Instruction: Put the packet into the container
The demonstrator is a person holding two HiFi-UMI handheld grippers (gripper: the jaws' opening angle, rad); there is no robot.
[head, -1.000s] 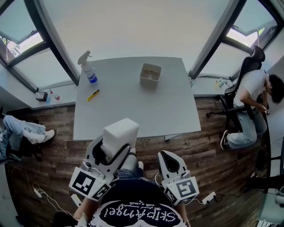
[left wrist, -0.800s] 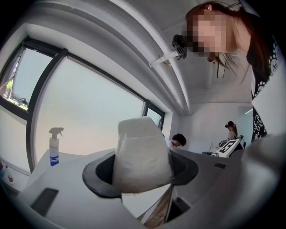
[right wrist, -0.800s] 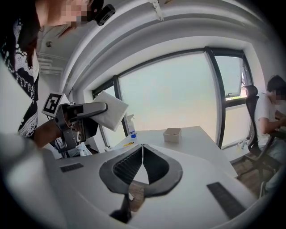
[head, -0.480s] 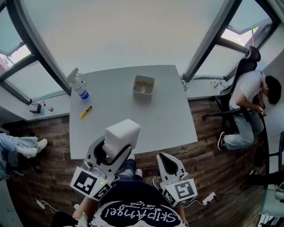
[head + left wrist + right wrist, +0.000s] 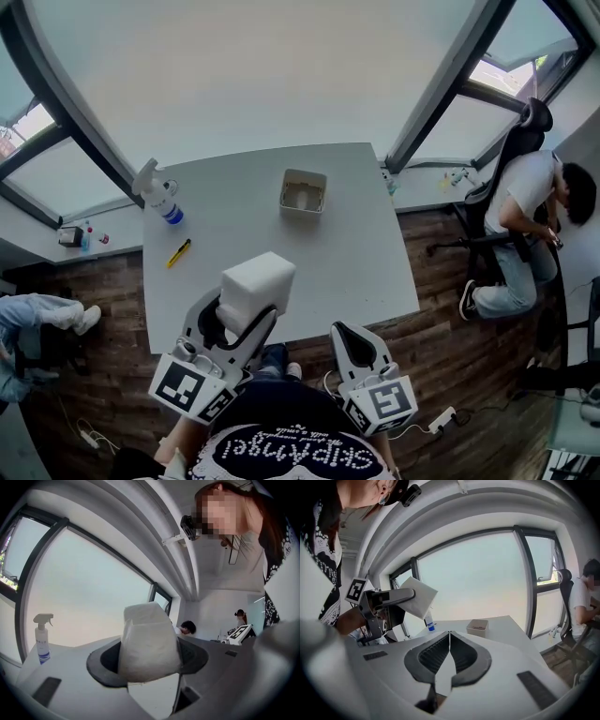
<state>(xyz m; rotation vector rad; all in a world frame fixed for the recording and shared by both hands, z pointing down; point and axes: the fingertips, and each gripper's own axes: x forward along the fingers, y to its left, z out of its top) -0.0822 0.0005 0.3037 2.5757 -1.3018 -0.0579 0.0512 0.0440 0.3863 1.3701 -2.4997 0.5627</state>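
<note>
White packet (image 5: 256, 284) clamped in left claw (image 5: 243, 320), long axis along the jaws, right claw (image 5: 449, 645) closed, empty

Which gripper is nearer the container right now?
Left. The left gripper, shut on the packet, is at the near edge of the table facing the container; the right gripper sits farther back, shut and empty.

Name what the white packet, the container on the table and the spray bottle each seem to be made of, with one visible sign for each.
Packet: probably soft matte plastic film or paper; its faces crease and fold.
Container: looks like beige matte card or plastic, stiff straight walls; uncertain.
Spray bottle: likely clear plastic, see-through body, white trigger head.
</note>
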